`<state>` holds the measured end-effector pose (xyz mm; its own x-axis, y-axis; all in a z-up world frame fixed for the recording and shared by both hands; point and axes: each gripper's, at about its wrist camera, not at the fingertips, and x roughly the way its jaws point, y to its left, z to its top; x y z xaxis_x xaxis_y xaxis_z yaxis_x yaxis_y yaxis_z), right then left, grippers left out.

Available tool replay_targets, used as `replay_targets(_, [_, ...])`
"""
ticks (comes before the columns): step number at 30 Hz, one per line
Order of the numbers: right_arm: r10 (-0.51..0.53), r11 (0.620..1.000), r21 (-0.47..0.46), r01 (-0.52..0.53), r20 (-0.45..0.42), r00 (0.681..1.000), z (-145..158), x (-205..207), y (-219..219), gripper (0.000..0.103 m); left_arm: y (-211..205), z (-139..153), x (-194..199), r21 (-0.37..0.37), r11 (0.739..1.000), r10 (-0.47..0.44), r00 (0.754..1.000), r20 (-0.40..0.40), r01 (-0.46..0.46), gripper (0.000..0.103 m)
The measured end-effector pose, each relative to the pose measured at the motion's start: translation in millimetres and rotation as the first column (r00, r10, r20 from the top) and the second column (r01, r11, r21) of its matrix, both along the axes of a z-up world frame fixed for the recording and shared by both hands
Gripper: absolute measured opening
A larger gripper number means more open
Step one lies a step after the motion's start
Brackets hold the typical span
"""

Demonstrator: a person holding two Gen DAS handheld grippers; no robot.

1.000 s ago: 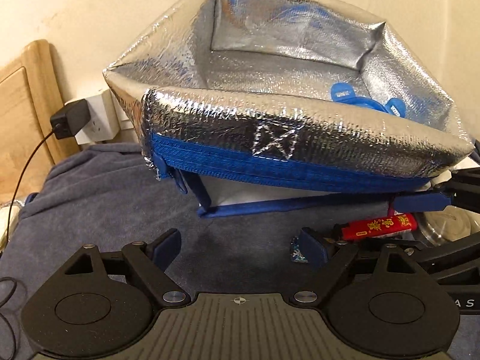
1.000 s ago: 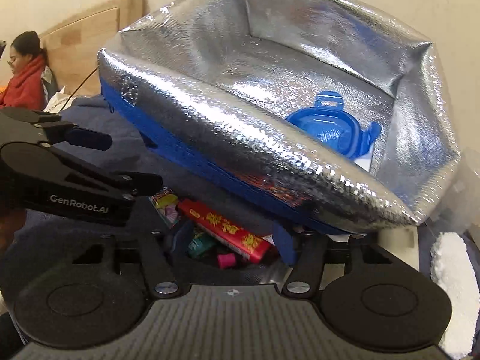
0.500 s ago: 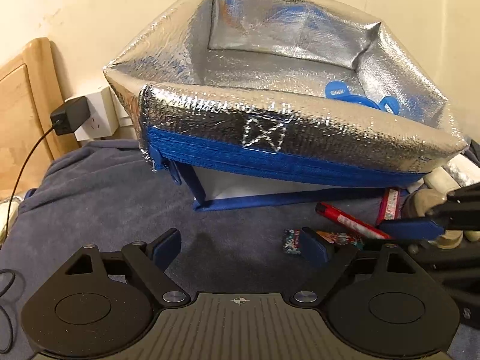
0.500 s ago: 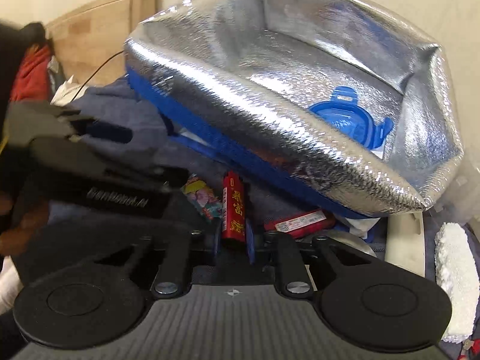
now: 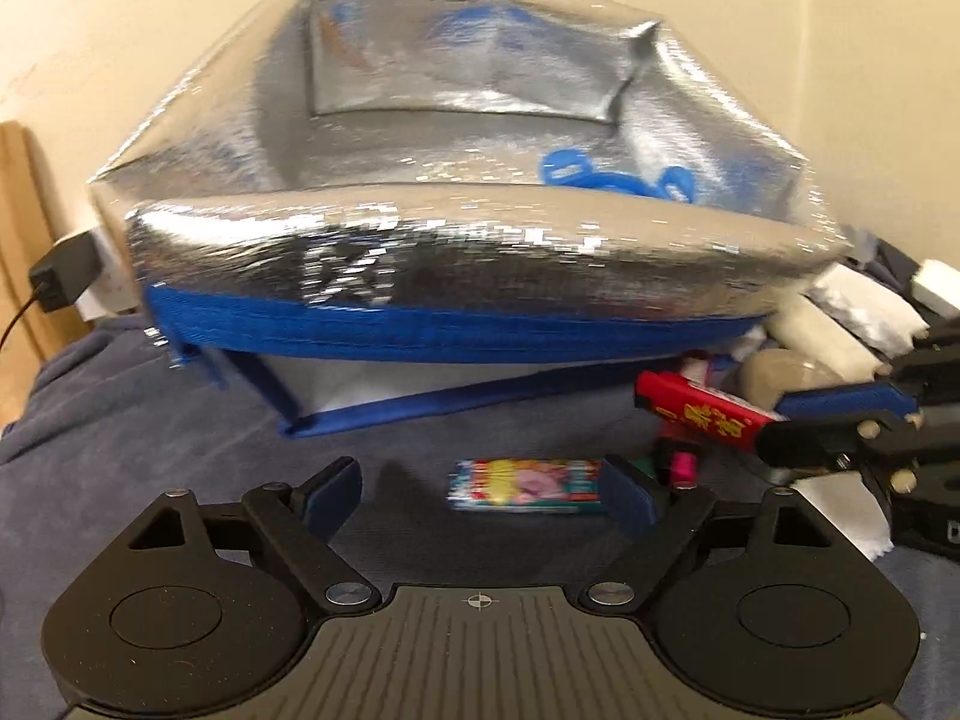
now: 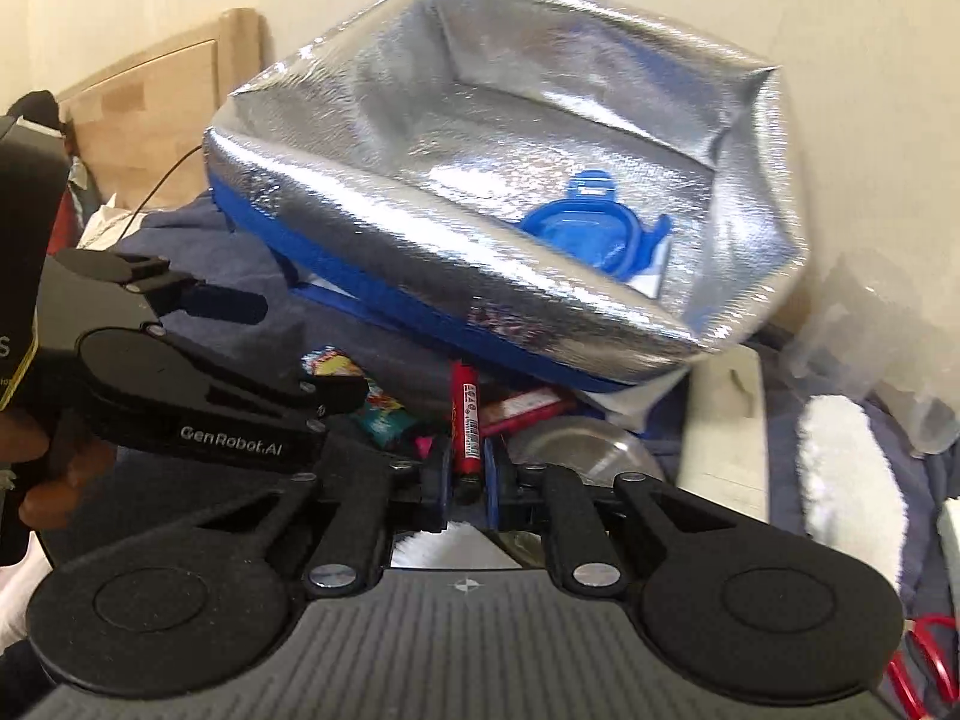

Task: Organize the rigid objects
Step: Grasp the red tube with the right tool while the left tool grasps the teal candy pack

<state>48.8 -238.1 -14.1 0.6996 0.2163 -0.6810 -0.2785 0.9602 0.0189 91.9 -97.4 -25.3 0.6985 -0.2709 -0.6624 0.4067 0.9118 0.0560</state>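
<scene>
An open silver insulated bag [image 5: 468,252] with blue trim stands on a dark blue cloth; it also shows in the right wrist view [image 6: 540,312]. A blue lidded container [image 6: 585,234] lies inside it, also seen in the left wrist view [image 5: 606,177]. My right gripper [image 6: 467,468] is shut on a red lighter [image 6: 465,414], held in front of the bag; the lighter shows from the left wrist [image 5: 702,417]. My left gripper [image 5: 480,489] is open over a colourful small packet [image 5: 525,486] lying on the cloth.
A second red lighter [image 6: 522,405], a pink item [image 5: 681,468] and a metal lid [image 6: 576,444] lie beside the bag. White towels [image 6: 852,468] lie at the right. A wall charger [image 5: 60,276] and wooden headboard [image 6: 150,90] are at the left.
My right gripper closed on the red lighter and lifted it off the cloth. My left gripper moved forward over the colourful packet. Both views are blurred by motion.
</scene>
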Motion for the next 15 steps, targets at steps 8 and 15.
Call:
replay_targets(8, [-0.017,1.000,0.012,0.017,0.014,1.000,2.3,-2.4,-6.0,0.010,-21.0,-12.1,-4.4,0.032,0.999,-0.041,0.999,-0.006,0.041,0.094])
replay_targets(15, [-0.020,0.999,0.027,0.020,0.015,1.000,2.0,-3.8,-5.4,0.010,-9.9,-15.3,0.0,-0.050,0.999,-0.007,1.000,-0.028,0.005,0.080])
